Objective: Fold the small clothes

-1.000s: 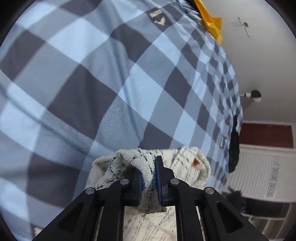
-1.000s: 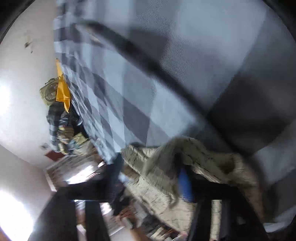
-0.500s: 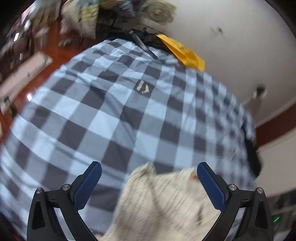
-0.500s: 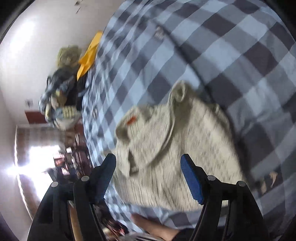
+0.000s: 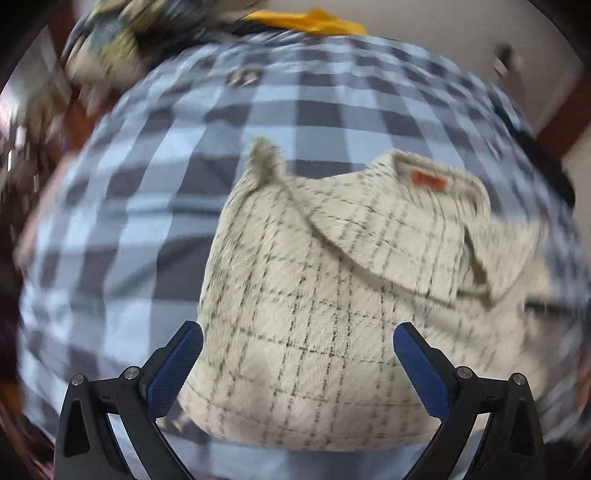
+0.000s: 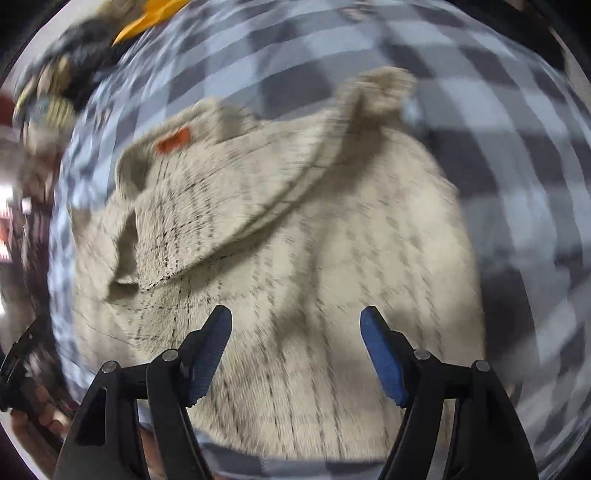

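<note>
Both grippers have let go of the cloth and pulled back and up, so more of the bed now shows. A second ago the left gripper (image 5: pixel 297 365) pinched a fold of the cream checked garment (image 5: pixel 332 295). Its jaws opened wide soon after and have stood wide since, with nothing held between them.

Biggest of all is the blue and grey checked bedcover (image 5: pixel 155 177). It is a wide, soft, flat place, good for folding on.

Next is the garment. It lies in the middle of the bedcover, flat but lumpy. One part is folded over the rest, most likely a sleeve or a side laid across the body. I think that is why both grippers were holding it: to carry that part over and drop it there. A little corner (image 5: pixel 262 151) sticks up at the far edge, where the cloth was pinched. An orange label (image 5: pixel 428 181) sits by the neck. The fold looks only partly done and a bit crooked.

Far away, past the bed's top edge, sits something yellow (image 5: pixel 310 22) and a blurry pile of other things.

Smallest are the fingers. In the left view the blue pads (image 5: pixel 177 369) are as far apart as they go and hang above the near edge of the garment. The right gripper (image 6: pixel 295 354) is partly open, about halfway or a bit more. Its pads (image 6: pixel 382 354) also hold nothing and hover over the garment's middle. I cannot tell if any pad brushes the cloth, because the pictures are blurry.
</note>
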`<control>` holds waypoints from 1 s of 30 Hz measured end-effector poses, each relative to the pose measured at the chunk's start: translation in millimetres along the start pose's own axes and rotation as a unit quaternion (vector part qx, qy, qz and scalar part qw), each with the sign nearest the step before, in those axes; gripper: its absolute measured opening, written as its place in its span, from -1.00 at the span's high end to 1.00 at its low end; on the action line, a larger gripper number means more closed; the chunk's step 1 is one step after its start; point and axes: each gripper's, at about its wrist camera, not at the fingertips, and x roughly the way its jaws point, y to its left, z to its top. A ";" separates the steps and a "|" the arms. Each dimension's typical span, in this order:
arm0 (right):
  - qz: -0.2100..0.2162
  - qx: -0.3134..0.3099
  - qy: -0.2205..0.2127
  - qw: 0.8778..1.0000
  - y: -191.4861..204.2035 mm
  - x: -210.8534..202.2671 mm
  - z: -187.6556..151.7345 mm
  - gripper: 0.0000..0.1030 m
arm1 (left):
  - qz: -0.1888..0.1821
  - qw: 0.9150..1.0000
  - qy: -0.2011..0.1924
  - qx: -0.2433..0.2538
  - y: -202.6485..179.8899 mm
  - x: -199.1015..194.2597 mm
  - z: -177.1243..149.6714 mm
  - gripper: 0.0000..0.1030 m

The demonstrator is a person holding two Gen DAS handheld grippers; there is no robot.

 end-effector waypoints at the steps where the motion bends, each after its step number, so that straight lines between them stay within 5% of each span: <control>1: -0.014 -0.017 0.006 1.000 6.3 7.4 7.2 -0.34 | 0.007 1.000 -0.006 0.019 -3.3 -3.6 0.2 -1.00; 8: -0.041 -0.054 -0.010 0.998 26.6 33.4 60.6 -0.34 | -0.003 0.998 0.005 0.069 -23.9 5.0 -0.7 -1.00; 13: 0.014 0.007 -0.113 0.993 -1.6 9.6 111.5 -0.34 | 0.001 0.998 -0.007 0.069 -27.8 5.7 2.9 -1.00; 17: 0.007 0.080 -0.167 0.983 -38.6 -10.0 126.6 -0.34 | -0.010 0.999 0.000 0.049 -21.2 12.8 5.0 -1.00; 25: 0.026 0.082 -0.107 0.991 -20.9 -54.9 62.8 -0.34 | -0.013 0.999 0.013 0.046 -18.7 39.9 18.9 -1.00; 30: 0.080 0.103 -0.133 0.983 -19.5 -66.8 -5.2 -0.35 | 0.001 0.998 0.047 0.029 -8.7 66.2 41.2 -1.00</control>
